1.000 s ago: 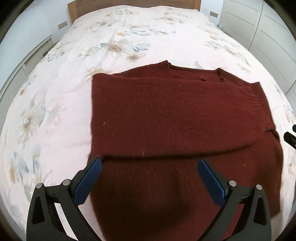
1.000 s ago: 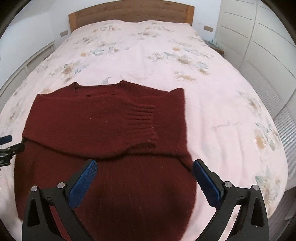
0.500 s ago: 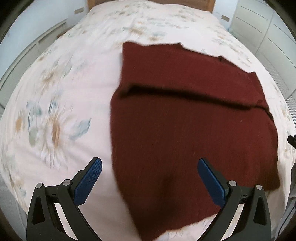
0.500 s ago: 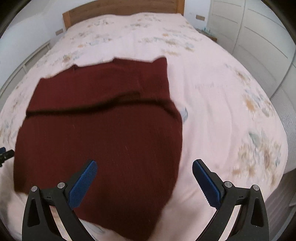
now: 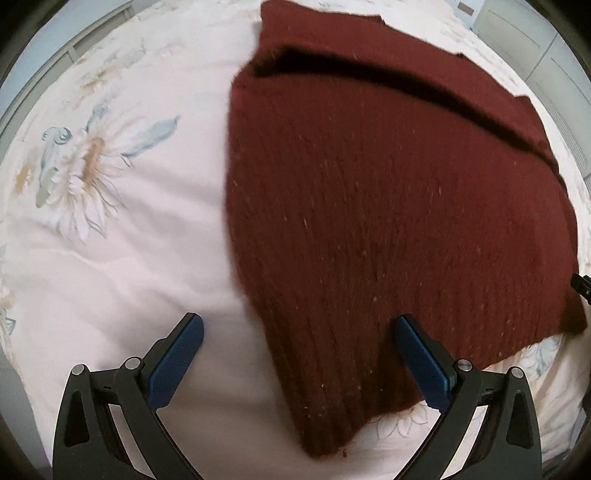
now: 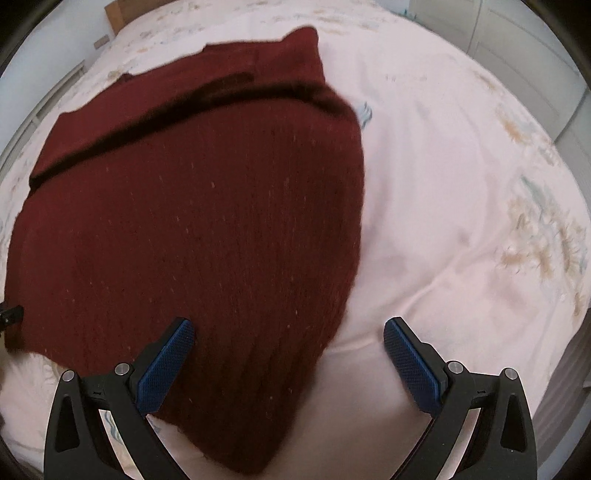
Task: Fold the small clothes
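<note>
I see one dark red knitted sweater lying flat on the bed, its ribbed knit flecked with pale lint. A folded-over layer crosses its far part, leaving a dark crease; the near hem corner points toward me.

Home bedroom, floral bedspread (pale pink), white wardrobe doors, wooden headboard
</note>
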